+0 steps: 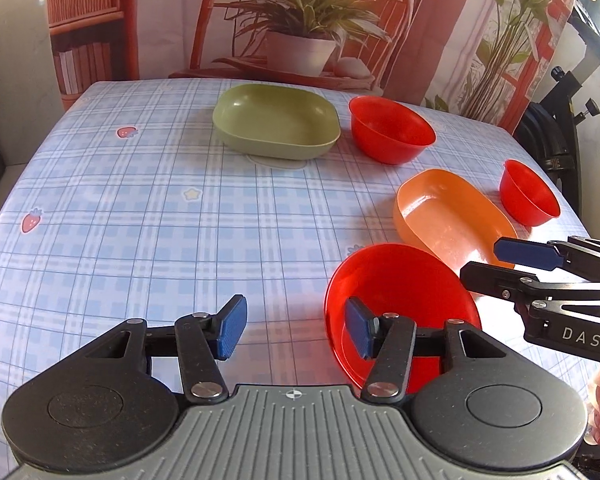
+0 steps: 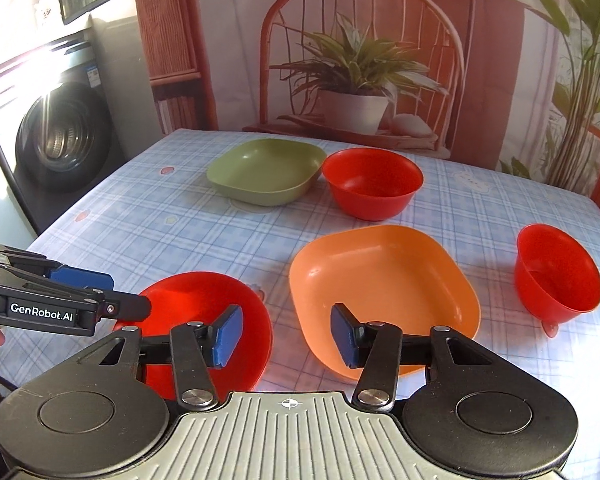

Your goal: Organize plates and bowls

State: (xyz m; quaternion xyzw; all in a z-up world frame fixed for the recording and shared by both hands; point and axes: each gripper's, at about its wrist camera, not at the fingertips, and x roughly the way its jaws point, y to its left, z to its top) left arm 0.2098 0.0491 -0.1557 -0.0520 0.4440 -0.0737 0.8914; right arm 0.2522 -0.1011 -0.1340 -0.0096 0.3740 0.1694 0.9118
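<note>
Just ahead of the left gripper sits the red plate, its rim by the right-side pad, jaws partly apart with nothing pinched. The right gripper hovers between that plate and the orange dish, also half-open and empty. Further out are the green dish, a big red bowl and a small red bowl off to its right.
</note>
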